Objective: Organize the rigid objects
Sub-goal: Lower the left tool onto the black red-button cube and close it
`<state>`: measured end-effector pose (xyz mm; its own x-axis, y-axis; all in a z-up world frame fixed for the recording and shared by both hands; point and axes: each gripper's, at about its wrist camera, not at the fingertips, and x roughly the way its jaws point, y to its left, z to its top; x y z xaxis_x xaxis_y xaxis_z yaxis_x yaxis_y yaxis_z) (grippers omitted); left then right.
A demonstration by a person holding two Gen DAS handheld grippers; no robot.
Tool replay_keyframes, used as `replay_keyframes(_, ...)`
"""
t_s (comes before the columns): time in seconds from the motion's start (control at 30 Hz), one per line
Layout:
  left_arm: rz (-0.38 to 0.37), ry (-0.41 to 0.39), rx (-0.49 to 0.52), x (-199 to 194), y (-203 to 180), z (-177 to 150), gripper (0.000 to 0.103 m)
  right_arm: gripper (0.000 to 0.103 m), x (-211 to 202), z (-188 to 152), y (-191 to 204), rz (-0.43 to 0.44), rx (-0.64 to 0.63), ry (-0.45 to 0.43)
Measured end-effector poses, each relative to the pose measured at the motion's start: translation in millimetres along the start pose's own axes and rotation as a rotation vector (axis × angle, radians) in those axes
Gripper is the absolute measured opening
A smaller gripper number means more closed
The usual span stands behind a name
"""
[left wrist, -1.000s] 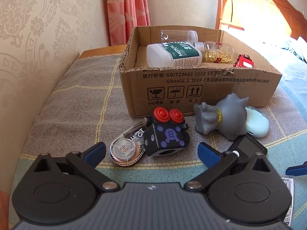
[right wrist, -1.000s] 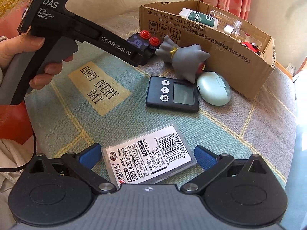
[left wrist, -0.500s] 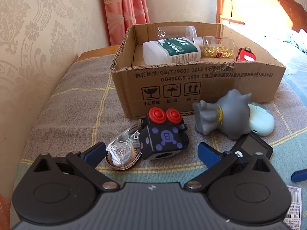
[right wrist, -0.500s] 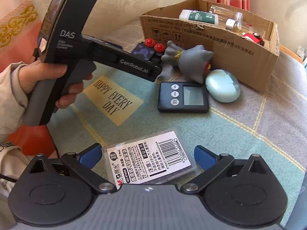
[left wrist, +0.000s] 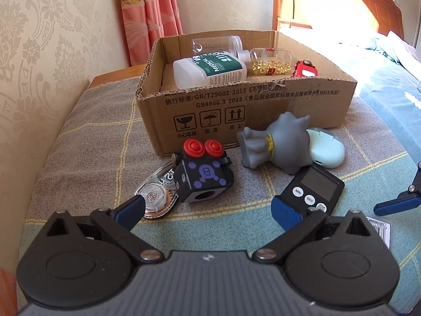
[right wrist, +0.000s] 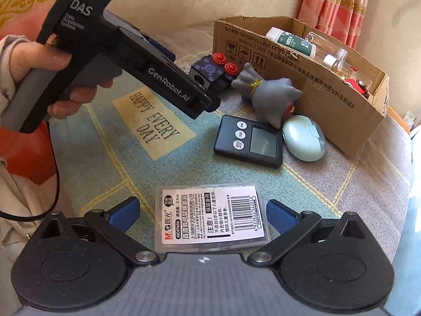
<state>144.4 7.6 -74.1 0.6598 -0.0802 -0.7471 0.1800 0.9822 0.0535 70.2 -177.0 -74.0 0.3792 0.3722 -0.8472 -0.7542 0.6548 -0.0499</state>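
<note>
"MEDICAL" bottle inside cardboard box

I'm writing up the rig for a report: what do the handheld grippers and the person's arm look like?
Both grippers, left and right, have black linkage arms, round black pivot housings, silver pins and blue finger pads. The left body is a black pistol shape printed "DAS" and "GenRobot.AI", with a grey handle and black cable. The hand is bare, with a beige sleeve.

1. Left gripper: black linkage arms, silver pivot screws, blue finger pads, grey ribbed body.
2. Its black handle reads "DAS" and "GenRobot.AI".
3. Left hand: bare skin, beige sleeve, black cable.
4. Right gripper looks identical.
</note>
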Motion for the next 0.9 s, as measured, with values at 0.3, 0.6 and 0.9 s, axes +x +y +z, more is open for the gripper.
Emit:
replay_keyframes(0.3,0.005,0.003,-0.005,3.4,1.3,-0.2,0.101,0.103,0.2,-1.5,-25.5,-0.102,0.201,-0.034)
replay_keyframes(0.6,0.07,-0.024,-0.02,9.3,-0.6,3.0,0.101,0.103,-3.3,-10.6,-17.5,-0.042,0.141,-0.033)
replay_keyframes(0.9,0.203,-0.061,0.062,26.5,-15.2,9.3,0.098,0.103,-2.9,-12.1,-15.5,-0.058,0.158,-0.068)
